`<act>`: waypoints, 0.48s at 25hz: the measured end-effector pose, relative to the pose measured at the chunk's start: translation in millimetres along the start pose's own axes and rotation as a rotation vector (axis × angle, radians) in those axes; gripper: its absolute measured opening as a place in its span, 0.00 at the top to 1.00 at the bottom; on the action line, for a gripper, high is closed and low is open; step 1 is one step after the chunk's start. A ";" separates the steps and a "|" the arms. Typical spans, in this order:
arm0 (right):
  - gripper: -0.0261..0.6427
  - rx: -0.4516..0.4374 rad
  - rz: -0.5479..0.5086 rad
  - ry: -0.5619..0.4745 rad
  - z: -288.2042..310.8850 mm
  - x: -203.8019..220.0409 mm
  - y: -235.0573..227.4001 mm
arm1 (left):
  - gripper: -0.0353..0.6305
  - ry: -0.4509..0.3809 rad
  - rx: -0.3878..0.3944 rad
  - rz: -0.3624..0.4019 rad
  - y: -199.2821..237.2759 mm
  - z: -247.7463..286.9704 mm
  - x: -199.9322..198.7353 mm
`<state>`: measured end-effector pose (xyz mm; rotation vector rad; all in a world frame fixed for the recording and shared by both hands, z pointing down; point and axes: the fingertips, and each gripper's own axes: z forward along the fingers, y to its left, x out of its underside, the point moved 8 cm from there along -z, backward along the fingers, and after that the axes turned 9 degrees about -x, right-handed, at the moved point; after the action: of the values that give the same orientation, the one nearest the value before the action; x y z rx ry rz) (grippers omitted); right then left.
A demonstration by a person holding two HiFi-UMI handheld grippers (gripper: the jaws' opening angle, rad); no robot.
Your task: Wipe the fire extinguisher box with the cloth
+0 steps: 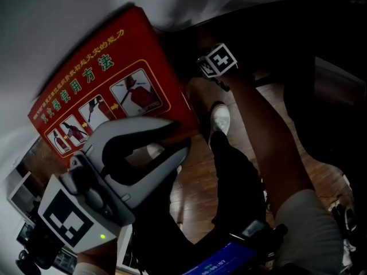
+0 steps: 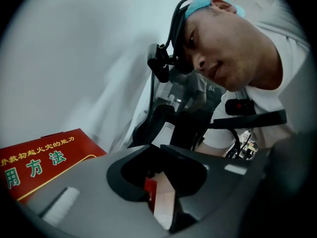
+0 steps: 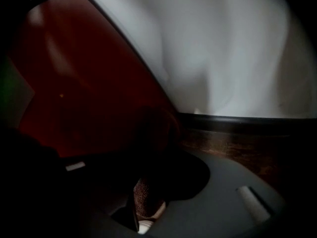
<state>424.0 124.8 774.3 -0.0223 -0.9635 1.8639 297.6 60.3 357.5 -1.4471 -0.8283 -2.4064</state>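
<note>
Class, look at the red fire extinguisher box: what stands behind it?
A white wall with a dark skirting board along the wooden floor. The stretch of wall straight behind the box is covered by it.

The box [image 1: 97, 73] stands against the wall [image 1: 69, 16], at the head view's upper left. The left gripper [image 1: 183, 136] is before the box's lower front, jaws together with nothing in them. The right gripper [image 3: 154, 152] is at the box's right side, the cloth [image 3: 146, 196] between its jaws. A shoe [image 1: 219, 119] rests on the floor [image 1: 195, 182], just right of the box.
</note>
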 end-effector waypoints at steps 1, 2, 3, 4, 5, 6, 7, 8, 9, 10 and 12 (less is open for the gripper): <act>0.79 0.008 -0.003 -0.016 -4.7 -0.7 3.3 | 0.85 -0.006 -0.006 0.007 -1.8 -1.3 -1.0; 0.79 0.013 -0.004 -0.037 -12.3 -1.2 9.3 | 0.85 -0.008 -0.013 0.015 -5.0 -2.8 -2.2; 0.79 0.016 -0.003 -0.059 -22.7 -1.6 18.3 | 0.85 -0.007 -0.021 0.019 -9.2 -5.1 -3.8; 0.79 0.020 -0.006 -0.083 -34.8 -2.3 29.9 | 0.85 -0.005 -0.030 0.015 -14.0 -8.4 -6.0; 0.79 0.024 -0.014 -0.107 -47.7 -3.6 43.8 | 0.85 -0.004 -0.038 0.006 -19.5 -12.8 -9.2; 0.79 0.029 -0.026 -0.127 -61.0 -4.5 58.8 | 0.85 -0.004 -0.044 -0.006 -25.9 -18.2 -13.1; 0.79 0.037 -0.036 -0.139 -74.5 -3.6 73.4 | 0.85 -0.006 -0.048 -0.015 -33.1 -24.2 -17.1; 0.79 0.047 -0.045 -0.146 -88.4 -1.0 87.0 | 0.85 -0.009 -0.051 -0.018 -40.5 -30.1 -20.7; 0.79 0.058 -0.051 -0.149 -102.9 2.6 99.5 | 0.85 -0.013 -0.056 -0.018 -47.8 -35.8 -23.5; 0.79 0.070 -0.055 -0.151 -117.7 7.0 111.5 | 0.85 -0.019 -0.061 -0.017 -54.8 -41.8 -25.6; 0.79 0.091 -0.050 -0.159 -145.9 17.4 138.2 | 0.85 -0.033 -0.071 -0.025 -68.3 -56.7 -27.0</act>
<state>370.1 200.5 595.3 0.2060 -0.9766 1.8823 238.1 81.4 289.6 -1.5154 -0.7806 -2.4603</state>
